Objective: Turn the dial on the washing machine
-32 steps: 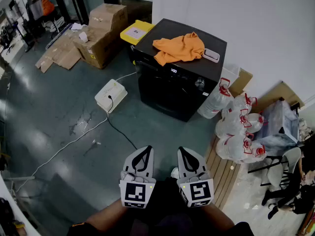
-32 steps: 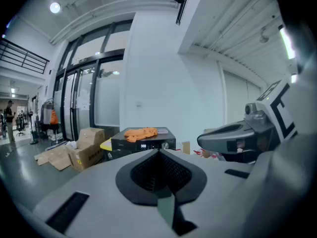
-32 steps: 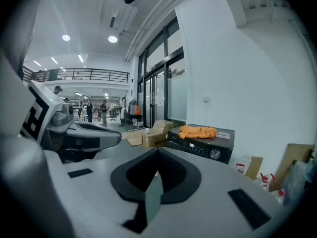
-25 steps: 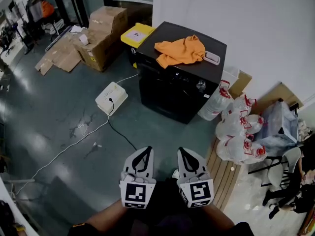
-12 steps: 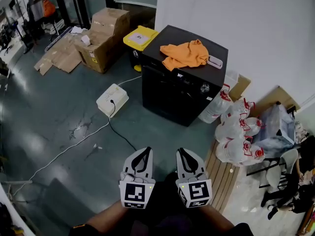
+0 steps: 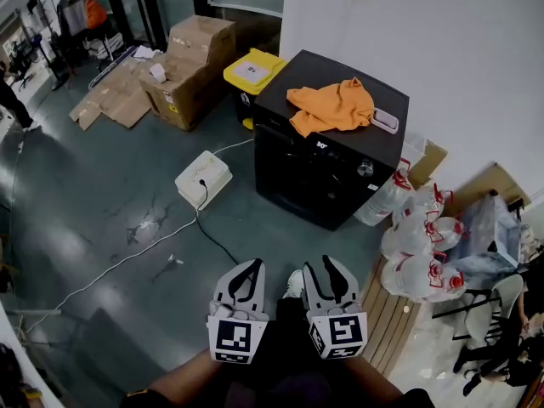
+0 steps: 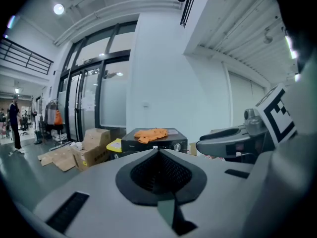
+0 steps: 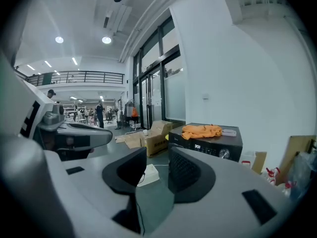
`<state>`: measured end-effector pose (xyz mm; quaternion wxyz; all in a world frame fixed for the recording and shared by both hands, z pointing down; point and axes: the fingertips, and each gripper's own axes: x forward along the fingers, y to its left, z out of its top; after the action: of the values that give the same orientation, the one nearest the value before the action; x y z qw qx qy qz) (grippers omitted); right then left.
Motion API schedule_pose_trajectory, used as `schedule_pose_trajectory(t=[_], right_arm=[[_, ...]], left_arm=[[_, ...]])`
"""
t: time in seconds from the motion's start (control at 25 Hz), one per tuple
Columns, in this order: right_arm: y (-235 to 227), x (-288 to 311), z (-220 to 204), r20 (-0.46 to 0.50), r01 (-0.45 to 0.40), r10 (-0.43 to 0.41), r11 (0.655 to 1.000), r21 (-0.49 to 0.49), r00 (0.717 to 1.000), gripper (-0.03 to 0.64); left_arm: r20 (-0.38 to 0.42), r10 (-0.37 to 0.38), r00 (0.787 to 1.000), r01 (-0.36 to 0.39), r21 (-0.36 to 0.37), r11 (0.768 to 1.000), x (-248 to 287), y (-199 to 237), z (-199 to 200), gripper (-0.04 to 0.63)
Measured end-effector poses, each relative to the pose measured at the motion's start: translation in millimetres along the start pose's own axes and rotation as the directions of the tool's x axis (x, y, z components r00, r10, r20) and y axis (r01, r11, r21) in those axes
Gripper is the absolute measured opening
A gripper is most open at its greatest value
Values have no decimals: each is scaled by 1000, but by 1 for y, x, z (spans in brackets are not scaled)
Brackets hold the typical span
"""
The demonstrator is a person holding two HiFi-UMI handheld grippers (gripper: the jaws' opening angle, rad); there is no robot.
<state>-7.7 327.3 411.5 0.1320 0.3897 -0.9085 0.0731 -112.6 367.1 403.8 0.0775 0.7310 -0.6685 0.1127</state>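
Note:
A black washing machine (image 6: 327, 164) stands against the white wall, with a round silver dial (image 6: 365, 169) at the right end of its front panel. The dial (image 8: 225, 153) also shows in the right gripper view, small and far ahead. An orange cloth (image 6: 333, 105) lies on the machine's lid. Both grippers hang low in the head view, well short of the machine. My left gripper (image 6: 252, 268) is shut and empty. My right gripper (image 6: 316, 268) has just been opening; its jaws stand apart with nothing between them.
A white box (image 6: 203, 178) with a cable lies on the floor left of the machine. Cardboard boxes (image 6: 189, 66) and a yellow-lidded bin (image 6: 252, 72) stand behind. Several white bags (image 6: 418, 246) crowd the machine's right side, by a wooden pallet (image 6: 388, 321).
The view has drawn closer to the washing machine, which has shifted right and lower in the head view. My right gripper's jaws have parted; the left stays shut.

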Motion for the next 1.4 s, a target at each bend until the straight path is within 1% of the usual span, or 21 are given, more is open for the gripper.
schedule_pose_trajectory(t=[0.08,0.2,0.48,0.68,0.76,0.88,1.0,1.04,1.2,1.4], right_arm=[[-15,19,8,12,0,0,1000,1,1000,160],[-47,47,14,5,25,-25,1000,6,1000,160],[-124,98,23,-19,53,-52,998,32,998,173],[-169,121,25,-22,58,-57,997,55,998,201],[-187,127,24,-21,65,-64,996,60,998,216],[-213,136,20,-28,87,-85,994,68,996,233],[-233,143,13,-44,121,-119,991,63,992,260],[-239,145,12,-49,133,-131,989,60,990,270],[-260,157,4,-74,190,-185,980,58,980,300],[-286,172,-12,-114,274,-265,959,70,958,326]], left_arm=[[-6,29,1000,-29,1,1000,17,9,6,11],[-16,59,998,-59,0,998,47,19,16,11],[-68,90,994,-91,-16,996,126,25,32,12],[-79,86,993,-87,1,996,177,17,44,18],[-86,77,993,-77,5,997,195,10,49,68],[-92,55,994,-53,15,998,220,-1,53,123],[-110,31,993,-29,15,999,240,-8,53,220],[-117,24,993,-22,16,1000,247,-9,53,236],[-128,-23,992,26,27,999,274,-15,54,265],[-140,-93,986,99,32,995,312,-11,47,273]])
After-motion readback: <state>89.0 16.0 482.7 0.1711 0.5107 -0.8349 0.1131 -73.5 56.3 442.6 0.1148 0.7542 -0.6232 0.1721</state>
